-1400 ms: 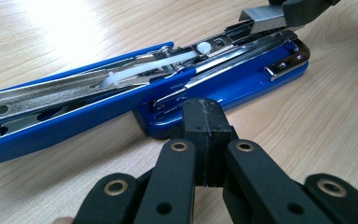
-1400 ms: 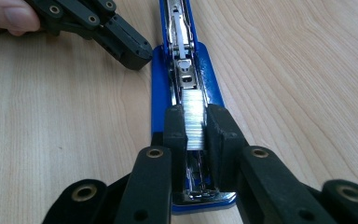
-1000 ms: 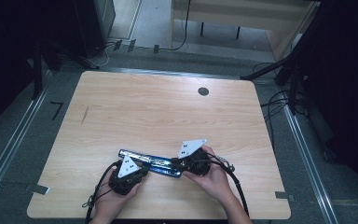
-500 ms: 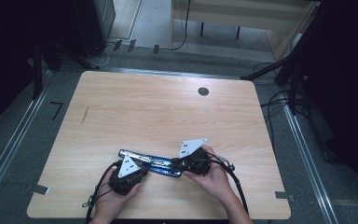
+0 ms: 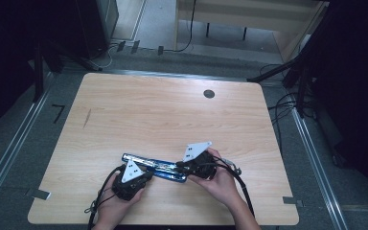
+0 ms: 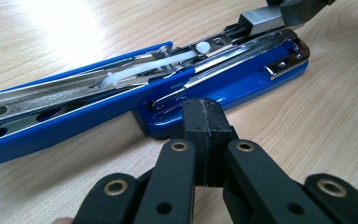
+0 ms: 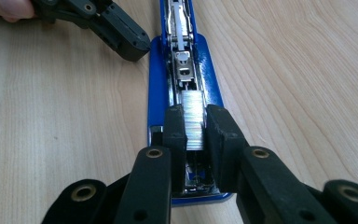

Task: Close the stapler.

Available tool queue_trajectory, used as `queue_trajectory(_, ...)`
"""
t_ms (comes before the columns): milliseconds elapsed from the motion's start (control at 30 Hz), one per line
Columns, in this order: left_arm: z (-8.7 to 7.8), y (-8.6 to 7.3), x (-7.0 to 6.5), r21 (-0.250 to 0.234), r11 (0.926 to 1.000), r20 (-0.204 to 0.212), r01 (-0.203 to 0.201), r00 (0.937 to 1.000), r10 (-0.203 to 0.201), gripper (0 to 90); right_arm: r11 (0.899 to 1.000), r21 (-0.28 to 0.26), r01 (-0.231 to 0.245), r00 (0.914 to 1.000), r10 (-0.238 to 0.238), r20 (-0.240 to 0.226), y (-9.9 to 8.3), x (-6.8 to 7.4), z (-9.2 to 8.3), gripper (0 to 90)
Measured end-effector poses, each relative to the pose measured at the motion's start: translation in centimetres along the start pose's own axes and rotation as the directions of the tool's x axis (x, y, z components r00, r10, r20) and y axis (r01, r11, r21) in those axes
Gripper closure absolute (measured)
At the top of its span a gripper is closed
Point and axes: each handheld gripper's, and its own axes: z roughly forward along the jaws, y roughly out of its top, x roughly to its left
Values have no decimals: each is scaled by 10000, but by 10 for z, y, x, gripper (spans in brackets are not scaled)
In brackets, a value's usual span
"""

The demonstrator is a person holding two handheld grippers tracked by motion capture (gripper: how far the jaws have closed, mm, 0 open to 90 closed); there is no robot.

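Blue stapler (image 5: 153,167), opened out flat, lies on the wooden table (image 5: 172,115) near its front edge, between the two hands. No brand, label or writing can be read on it. In the high view its long axis runs from upper left to lower right, the lid end toward the left and the base end toward the right gripper (image 5: 181,165). The right gripper's jaws stand narrow and pinch a strip of staples (image 7: 192,119) over the open magazine channel. The left gripper (image 6: 207,112) has its jaws closed flat together, empty, tips against the side of the stapler's base.
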Motion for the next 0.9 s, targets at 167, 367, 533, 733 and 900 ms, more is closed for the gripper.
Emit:
queue_trajectory(167,0,0,0,-1,10000,-1,9,10000,-9,900,10000,34,-9,10000,9,-32,0,-1,0,797)
queue_trajectory(367,0,0,0,14,10000,-13,3,10000,-3,900,9999,47,89,10000,-88,-27,0,-1,0,797)
queue_trajectory(533,0,0,0,4,10000,-6,7,10000,-7,900,9998,59,182,9998,-182,12,0,0,-1,797)
queue_trajectory(733,0,0,0,21,10000,-14,-8,10000,8,900,9996,93,270,9996,-270,-46,1,1,-2,795)
queue_trajectory(900,0,0,0,28,10000,-14,-15,10000,15,900,9997,35,261,9994,-260,-245,2,2,-2,797)
